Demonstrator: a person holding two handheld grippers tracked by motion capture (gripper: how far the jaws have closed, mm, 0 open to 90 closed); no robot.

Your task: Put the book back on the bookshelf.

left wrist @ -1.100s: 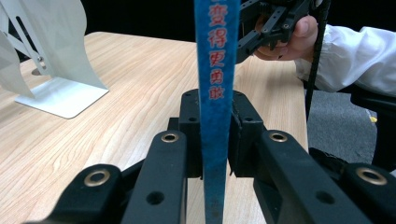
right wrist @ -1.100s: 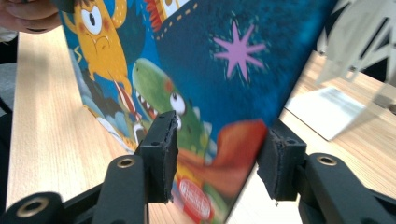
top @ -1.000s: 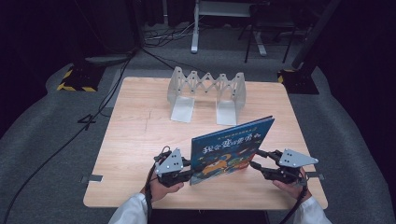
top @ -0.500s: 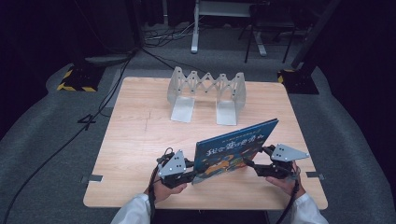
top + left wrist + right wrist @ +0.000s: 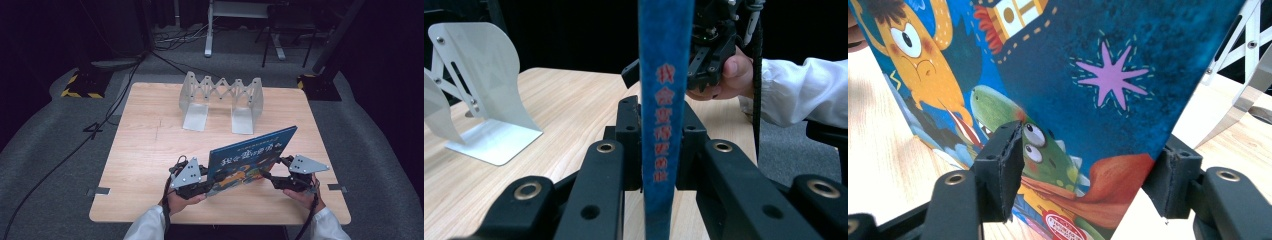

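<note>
A blue picture book (image 5: pixel 250 157) with cartoon monsters on its cover stands on edge near the table's front, leaning a little. My left gripper (image 5: pixel 210 186) is shut on its spine (image 5: pixel 664 125), and both pads press the spine's sides in the left gripper view. My right gripper (image 5: pixel 267 177) is at the book's lower right corner. In the right gripper view the cover (image 5: pixel 1088 75) lies slantwise between the jaws (image 5: pixel 1085 180). These jaws have just been closing but still stand apart from the cover's faces.
A white folding book stand (image 5: pixel 220 97) sits at the far middle of the wooden table (image 5: pixel 150 150). Its curved end plate (image 5: pixel 479 100) is to the left in the left gripper view. The table's front edge is right by the person's hands.
The right gripper moved left, in to the book's lower right corner. The book leaned a bit lower. The left gripper kept its hold and place.
</note>
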